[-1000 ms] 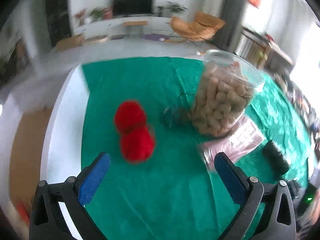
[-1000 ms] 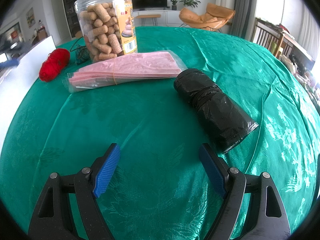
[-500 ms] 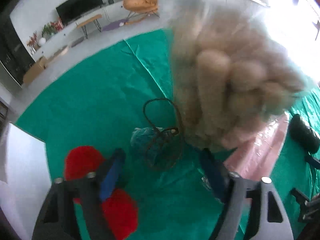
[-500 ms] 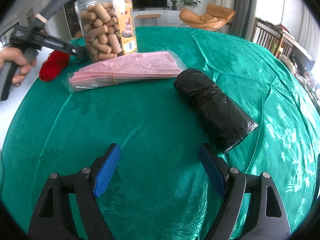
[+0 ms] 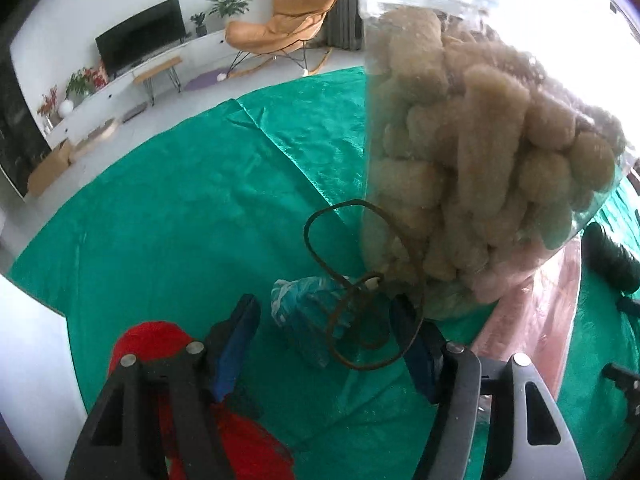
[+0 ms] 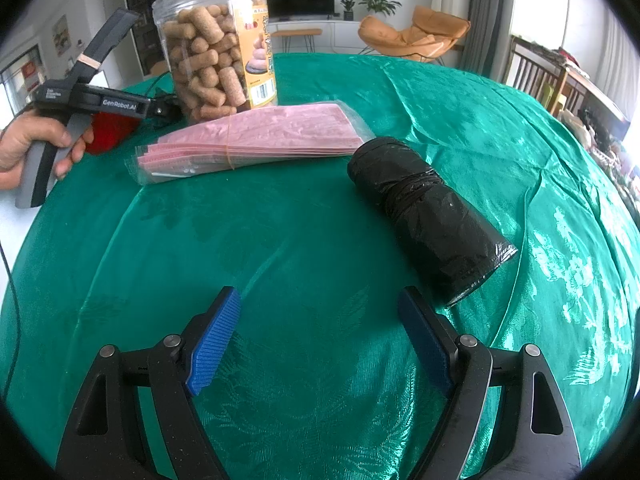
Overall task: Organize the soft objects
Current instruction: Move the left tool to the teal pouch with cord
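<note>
Right, counting up on the green table (image 6: pixel 320 240): one clear jar of beige rolls (image 6: pixel 218 46), one banded stack of pink bags (image 6: pixel 256 140), one black roll of bags (image 6: pixel 428 216), one red yarn bundle (image 5: pixel 152 344), one small teal bundle (image 5: pixel 308 320) and one loop of dark cord (image 5: pixel 360 300). Left tool (image 5: pixel 326 340) is low over the table with its jaws fairly wide, straddling the teal bundle and the cord loop; nothing clamped. Red yarn lies under its left finger, and the jar looms just beyond the right finger, touching the cord's far side. Right tool (image 6: pixel 320 336) hovers wide open above bare cloth, gripping nothing, the black roll just ahead to its right. Pink bags lie against the jar's base.
</note>
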A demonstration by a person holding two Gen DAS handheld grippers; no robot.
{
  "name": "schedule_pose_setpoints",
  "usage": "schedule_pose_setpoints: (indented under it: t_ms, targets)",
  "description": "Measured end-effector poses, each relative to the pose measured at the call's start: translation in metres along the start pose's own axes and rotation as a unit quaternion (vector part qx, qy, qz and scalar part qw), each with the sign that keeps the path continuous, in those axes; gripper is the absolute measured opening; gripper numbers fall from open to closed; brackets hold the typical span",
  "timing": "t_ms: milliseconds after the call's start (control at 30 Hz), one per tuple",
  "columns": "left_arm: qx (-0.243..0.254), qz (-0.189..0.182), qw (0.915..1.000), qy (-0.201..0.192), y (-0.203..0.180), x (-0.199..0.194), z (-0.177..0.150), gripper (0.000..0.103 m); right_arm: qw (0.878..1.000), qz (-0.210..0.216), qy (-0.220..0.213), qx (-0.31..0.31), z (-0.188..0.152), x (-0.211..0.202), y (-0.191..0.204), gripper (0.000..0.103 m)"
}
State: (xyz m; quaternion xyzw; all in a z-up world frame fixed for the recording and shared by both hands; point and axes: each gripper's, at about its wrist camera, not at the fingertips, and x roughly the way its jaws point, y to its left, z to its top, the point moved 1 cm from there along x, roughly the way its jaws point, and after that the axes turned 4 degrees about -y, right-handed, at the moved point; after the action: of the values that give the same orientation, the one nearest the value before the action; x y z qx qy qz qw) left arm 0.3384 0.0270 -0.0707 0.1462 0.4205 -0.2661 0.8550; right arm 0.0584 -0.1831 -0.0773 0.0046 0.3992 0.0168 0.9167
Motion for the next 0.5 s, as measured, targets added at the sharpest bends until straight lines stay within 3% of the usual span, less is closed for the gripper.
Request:
schedule_pose_setpoints:
  t_ms: [67, 133, 300, 500]
  targets:
    - [0.002, -0.001, 1.0000, -0.002, 0.001, 0.000, -0.001, 0.067, 1.000, 0.000, 0.000, 0.000, 0.000, 0.000, 0.000, 0.083]
    - [0.001, -0.006, 0.9999, -0.009, 0.002, 0.000, -0.001, 0.047, 1.000, 0.000, 0.000, 0.000, 0.000, 0.000, 0.000, 0.083]
    - [-0.042, 0.004, 0.9986, -0.030, 0.010, -0.002, -0.004, 0.044, 1.000, 0.000, 0.000, 0.000, 0.000, 0.000, 0.000, 0.083]
    - [-0.119, 0.002, 0.9910, -0.061, 0.004, -0.049, -0.013, 0.044, 1.000, 0.000, 0.000, 0.000, 0.000, 0.000, 0.000, 0.083]
